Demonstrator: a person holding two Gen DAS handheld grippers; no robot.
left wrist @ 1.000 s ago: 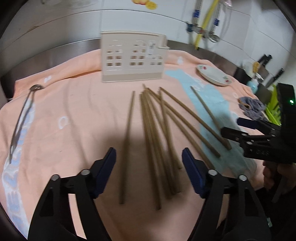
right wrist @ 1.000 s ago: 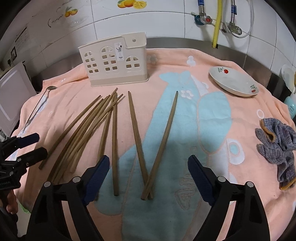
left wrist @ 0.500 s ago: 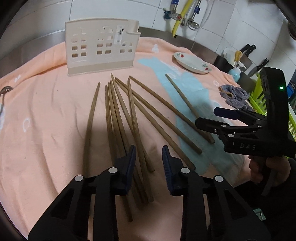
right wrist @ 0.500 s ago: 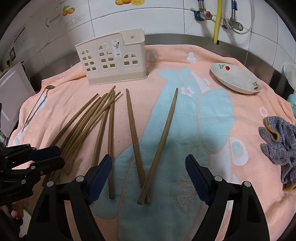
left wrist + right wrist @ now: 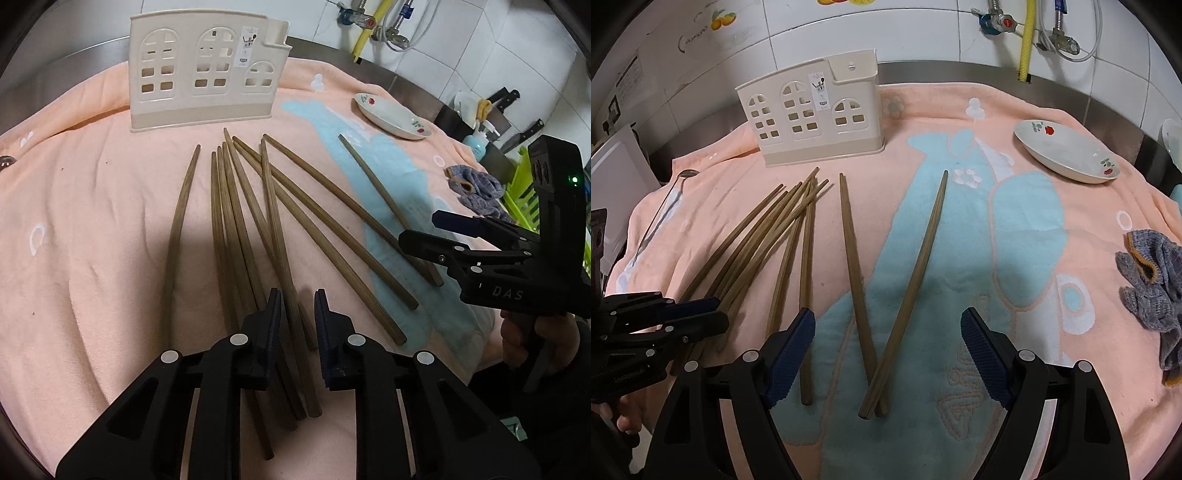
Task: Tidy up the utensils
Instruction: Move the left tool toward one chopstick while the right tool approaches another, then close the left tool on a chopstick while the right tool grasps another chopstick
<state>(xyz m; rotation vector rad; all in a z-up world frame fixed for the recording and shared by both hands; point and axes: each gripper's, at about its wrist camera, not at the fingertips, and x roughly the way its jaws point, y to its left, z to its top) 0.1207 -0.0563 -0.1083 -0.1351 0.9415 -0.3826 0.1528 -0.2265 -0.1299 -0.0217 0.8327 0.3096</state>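
The left gripper [image 5: 298, 314] is almost squeezed shut around one stick in the chopsticks [image 5: 236, 229] pile at 12 o'clock, the right gripper [image 5: 888, 345] is wide apart, and crossed sticks might lift too.

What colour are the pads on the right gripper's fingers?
Dark blue pads, clearest in the right wrist view.

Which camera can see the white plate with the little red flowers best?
The right wrist view. There the plate shows whole and large on the towel, with its flowers clear. In the left wrist view the plate is whole too, but smaller, farther off and seen more edge-on.
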